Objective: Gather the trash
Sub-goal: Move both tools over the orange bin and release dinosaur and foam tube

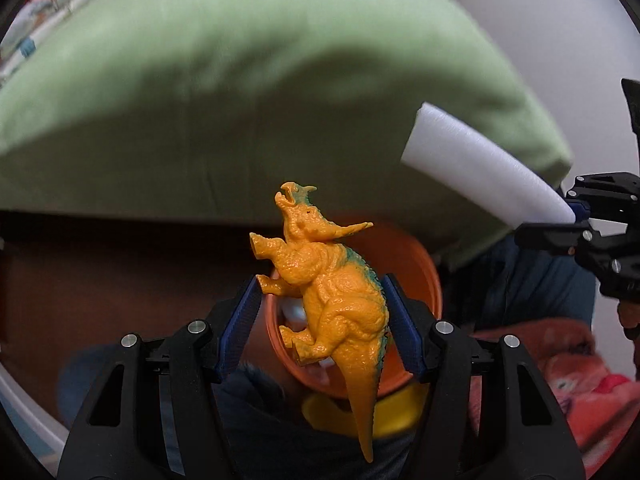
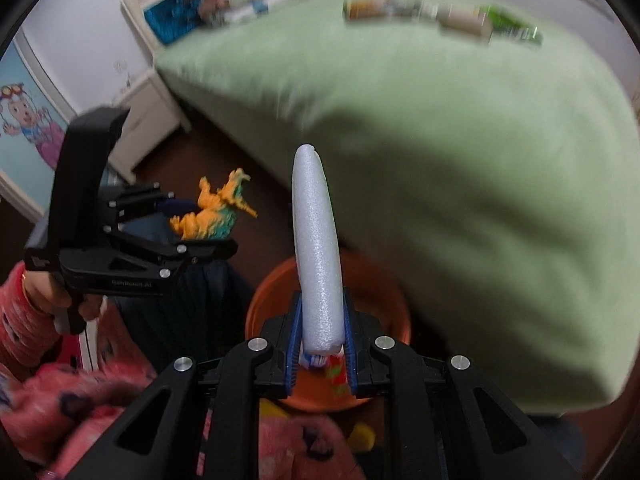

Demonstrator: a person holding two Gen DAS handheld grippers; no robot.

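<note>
My left gripper is shut on an orange toy dinosaur, held head up over an orange bucket. It also shows in the right wrist view. My right gripper is shut on a white foam piece that stands up over the same bucket. The foam piece also shows at the right of the left wrist view. Some wrappers lie inside the bucket.
A bed with a green cover fills the area ahead. Several small items lie on its far part. A white nightstand stands at the left by the brown floor. My pink sleeves are low in view.
</note>
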